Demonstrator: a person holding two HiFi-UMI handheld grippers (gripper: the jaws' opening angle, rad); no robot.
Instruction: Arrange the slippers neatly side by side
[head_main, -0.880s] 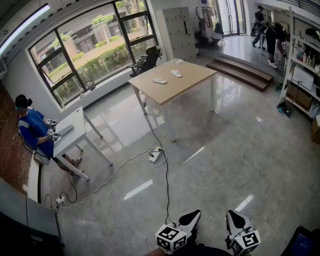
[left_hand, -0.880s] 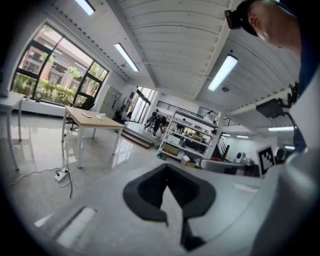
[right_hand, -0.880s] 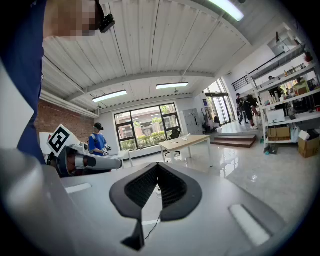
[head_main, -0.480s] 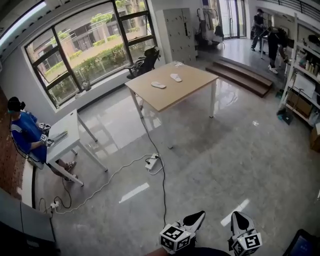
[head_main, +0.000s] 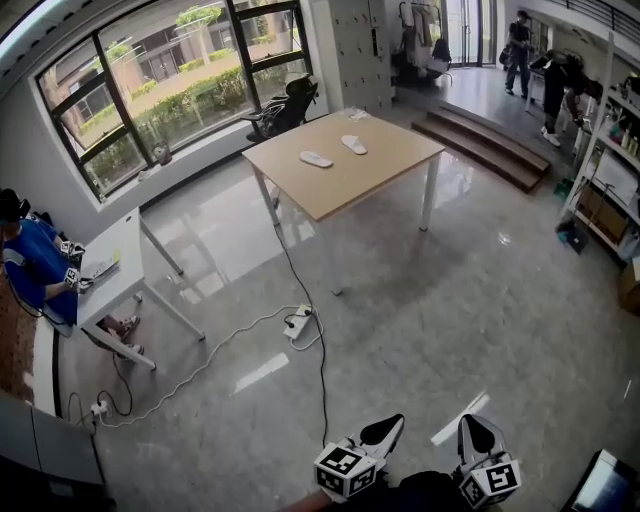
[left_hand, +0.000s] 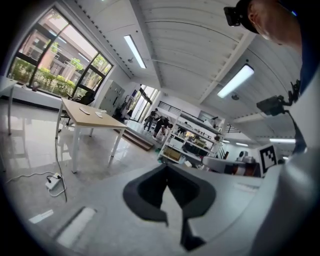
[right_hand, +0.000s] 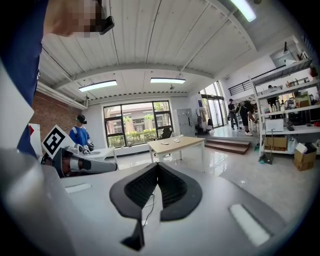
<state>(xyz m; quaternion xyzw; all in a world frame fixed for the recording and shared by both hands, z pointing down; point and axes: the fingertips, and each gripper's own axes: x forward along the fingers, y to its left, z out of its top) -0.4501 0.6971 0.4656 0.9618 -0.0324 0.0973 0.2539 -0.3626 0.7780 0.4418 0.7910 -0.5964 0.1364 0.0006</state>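
Note:
Two white slippers lie apart on a light wooden table (head_main: 380, 175) far across the room: the left slipper (head_main: 316, 159) and the right slipper (head_main: 354, 145), each angled differently. My left gripper (head_main: 385, 431) and right gripper (head_main: 474, 436) are at the bottom of the head view, far from the table, both shut with nothing in them. In the left gripper view the jaws (left_hand: 167, 167) meet at the tips, and the table (left_hand: 90, 117) shows at the left. In the right gripper view the gripper (right_hand: 157, 167) is shut, with the table (right_hand: 175, 143) beyond it.
A cable (head_main: 300, 290) runs from the table down to a power strip (head_main: 297, 322) on the glossy floor. A person in blue (head_main: 30, 265) sits at a small white desk (head_main: 115, 270) on the left. Steps (head_main: 500, 150) and shelving (head_main: 610, 150) are on the right. People stand at the back.
The head view has shifted a little: the table and the seated person sit slightly further left and the table nearer. Both grippers stay shut low in the view.

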